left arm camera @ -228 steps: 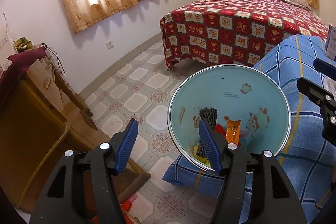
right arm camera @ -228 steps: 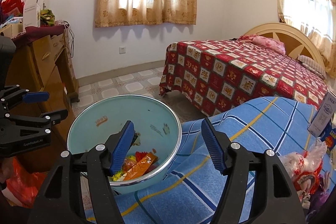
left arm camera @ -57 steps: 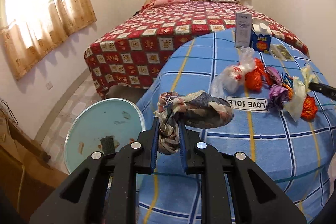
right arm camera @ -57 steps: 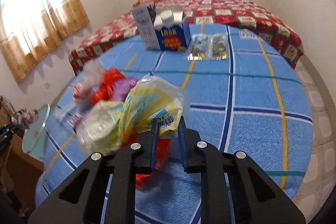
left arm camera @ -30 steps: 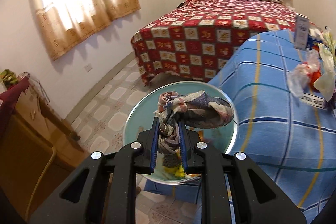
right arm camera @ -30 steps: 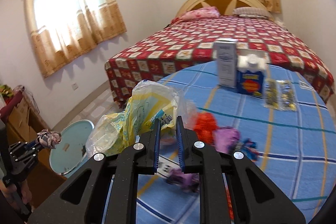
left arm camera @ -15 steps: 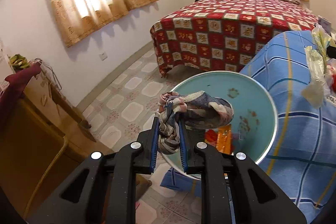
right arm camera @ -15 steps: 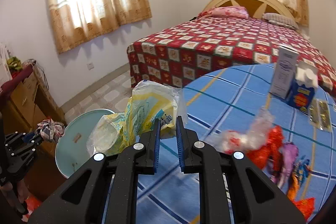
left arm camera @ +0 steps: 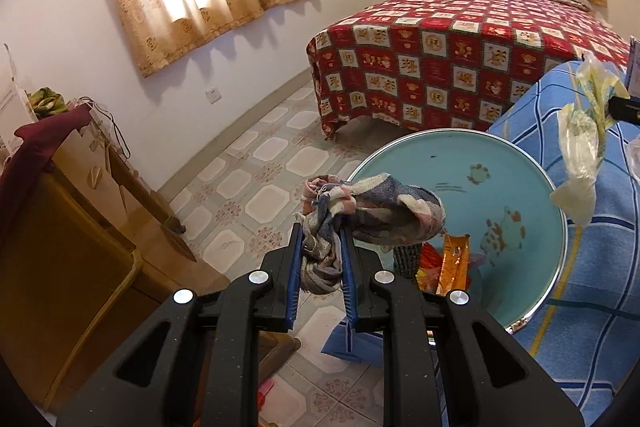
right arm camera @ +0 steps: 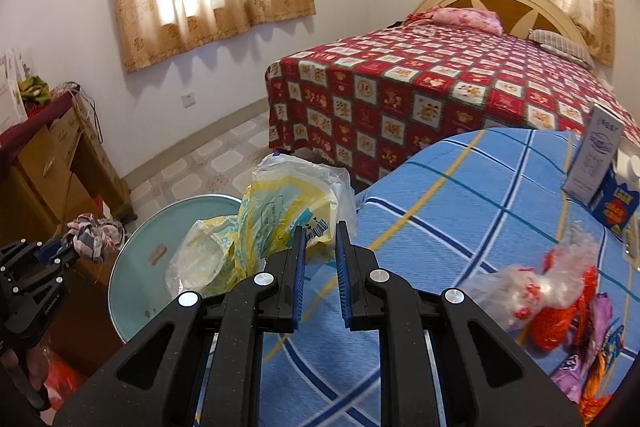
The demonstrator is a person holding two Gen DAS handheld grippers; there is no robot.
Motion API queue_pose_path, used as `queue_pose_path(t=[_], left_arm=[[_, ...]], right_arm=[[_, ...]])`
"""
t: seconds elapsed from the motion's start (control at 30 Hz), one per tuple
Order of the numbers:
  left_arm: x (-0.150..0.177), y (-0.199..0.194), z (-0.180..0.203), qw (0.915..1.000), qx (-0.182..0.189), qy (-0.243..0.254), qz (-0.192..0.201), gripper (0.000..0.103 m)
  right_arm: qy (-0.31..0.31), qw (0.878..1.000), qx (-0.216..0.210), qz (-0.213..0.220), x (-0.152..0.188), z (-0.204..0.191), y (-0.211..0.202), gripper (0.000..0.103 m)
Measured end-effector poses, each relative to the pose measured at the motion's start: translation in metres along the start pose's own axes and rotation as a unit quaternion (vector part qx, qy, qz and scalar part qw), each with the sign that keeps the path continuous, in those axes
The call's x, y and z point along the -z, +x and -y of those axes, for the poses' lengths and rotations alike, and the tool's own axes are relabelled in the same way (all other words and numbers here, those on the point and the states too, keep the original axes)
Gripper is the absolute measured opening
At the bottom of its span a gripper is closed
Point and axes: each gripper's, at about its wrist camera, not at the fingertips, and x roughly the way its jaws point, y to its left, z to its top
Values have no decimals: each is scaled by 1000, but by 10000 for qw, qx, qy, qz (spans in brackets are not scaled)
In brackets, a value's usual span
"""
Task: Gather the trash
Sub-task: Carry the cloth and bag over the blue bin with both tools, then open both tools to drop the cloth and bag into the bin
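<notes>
Against the far-left wall, a wooden dresser [left arm camera: 60, 227] with a dark red cloth draped on top, and tiled floor [left arm camera: 256, 179] open between it and the red patterned bed [left arm camera: 460, 67]. Just right of that, left gripper [left arm camera: 320, 247] nearly closed, its blue pads clamped on a crumpled plaid rag of blue, pink and white cloth [left arm camera: 360, 207]; held out over the near rim of the round light-blue basin [left arm camera: 500, 179], likely so the rag falls inside when let go. Already in the basin: orange and red wrappers [left arm camera: 448, 263] and a dark ribbed piece, so part of the trash seems collected. Further right, right gripper [right arm camera: 320, 251] likewise almost shut, pinching a crinkled yellow-and-white plastic bag [right arm camera: 280, 219] by one edge, the bag hanging above the basin's bed-side rim, apparently on its way to the same drop. Basin perched at the edge of the blue checked bedspread [right arm camera: 460, 211] and overhanging the floor, so little margin for knocking the rim. At far right, clear and red plastic wrappers [right arm camera: 552, 287] and two cartons [right arm camera: 600, 163] on the spread, yet to be gathered.
</notes>
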Motion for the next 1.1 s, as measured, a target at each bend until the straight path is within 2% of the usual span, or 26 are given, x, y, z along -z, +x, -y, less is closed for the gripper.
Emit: queue_pose_path(t=[0.5, 1.1], left_arm=[[-1, 7, -3, 9999, -77, -29, -68, 18], [-1, 7, 2, 9999, 16, -30, -96, 18]], right_arm=[[-273, 9995, -55, -120, 0, -28, 21, 15], [-378, 9991, -94, -152, -3, -37, 22, 15]])
